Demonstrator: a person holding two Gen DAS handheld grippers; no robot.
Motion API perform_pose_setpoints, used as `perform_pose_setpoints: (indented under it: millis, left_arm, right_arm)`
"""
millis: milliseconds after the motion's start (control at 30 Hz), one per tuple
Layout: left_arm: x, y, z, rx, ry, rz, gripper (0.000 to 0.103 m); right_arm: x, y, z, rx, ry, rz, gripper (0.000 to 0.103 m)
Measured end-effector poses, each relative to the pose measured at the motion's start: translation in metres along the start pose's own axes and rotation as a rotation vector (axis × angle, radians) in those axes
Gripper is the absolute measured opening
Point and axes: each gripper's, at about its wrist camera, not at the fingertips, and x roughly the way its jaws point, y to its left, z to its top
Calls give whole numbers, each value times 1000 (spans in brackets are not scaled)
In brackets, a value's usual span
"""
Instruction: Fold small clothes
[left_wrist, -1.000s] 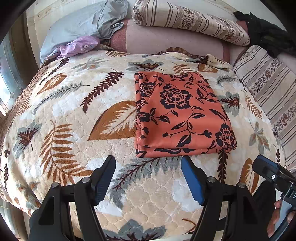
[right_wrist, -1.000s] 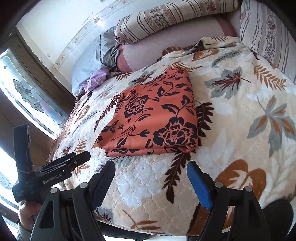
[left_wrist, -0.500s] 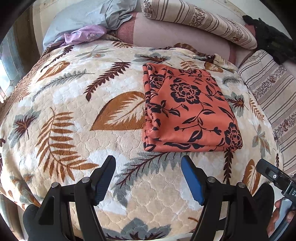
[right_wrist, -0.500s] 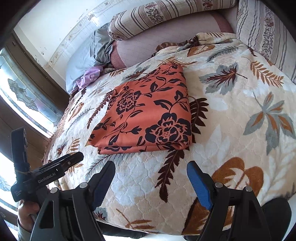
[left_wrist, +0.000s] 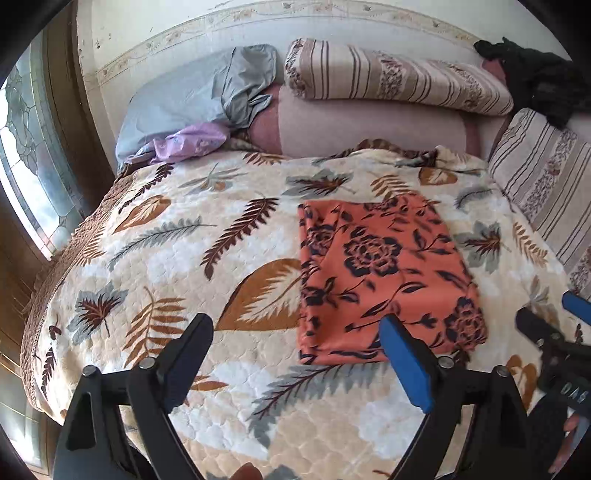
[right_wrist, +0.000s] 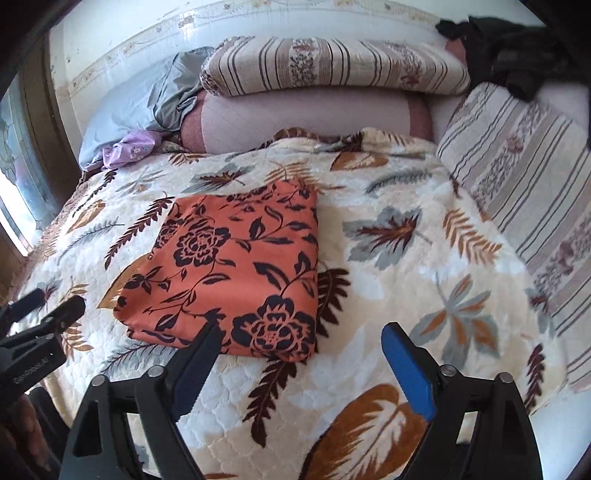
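An orange cloth with dark flower print (left_wrist: 384, 273) lies folded into a flat rectangle on the leaf-patterned blanket (left_wrist: 207, 266); it also shows in the right wrist view (right_wrist: 236, 273). My left gripper (left_wrist: 295, 336) is open and empty, held just short of the cloth's near edge, toward its left corner. My right gripper (right_wrist: 301, 343) is open and empty, near the cloth's near right corner. Each gripper shows at the edge of the other's view: the right gripper (left_wrist: 554, 332) and the left gripper (right_wrist: 40, 314).
Striped pillows (left_wrist: 391, 77) and a pink bolster (left_wrist: 369, 125) line the head of the bed. A grey-blue pillow (left_wrist: 192, 96) and a lilac garment (left_wrist: 192, 142) lie at the far left. A black garment (left_wrist: 535, 74) sits at the far right. A window (left_wrist: 26, 155) is on the left.
Both grippers have lifted and tilted up, so the views now show more of the wall and pillows. The folded cloth has not moved. Both grippers stay open.
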Motion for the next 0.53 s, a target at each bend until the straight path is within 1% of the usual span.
perform_pose_setpoints:
  millis: [33, 100, 300, 433, 533]
  left_arm:
    - [-5, -4, 3, -7, -5, -11, 95]
    - [-13, -12, 8, -4, -11, -12, 95]
    - [-23, -21, 10, 14, -24, 40, 95]
    - [-28, -17, 10, -12, -42, 23, 98]
    - [-27, -18, 11, 0, -42, 31, 98]
  right_arm:
    - [-3, 4, 1, -20, -4, -9, 98]
    - [-9, 9, -1, -57, -12, -29, 99]
    - [-18, 9, -5, -55, -13, -36, 99]
    - [-21, 11, -2, -60, -25, -27, 99]
    - [-21, 13, -1, -62, -27, -21, 99]
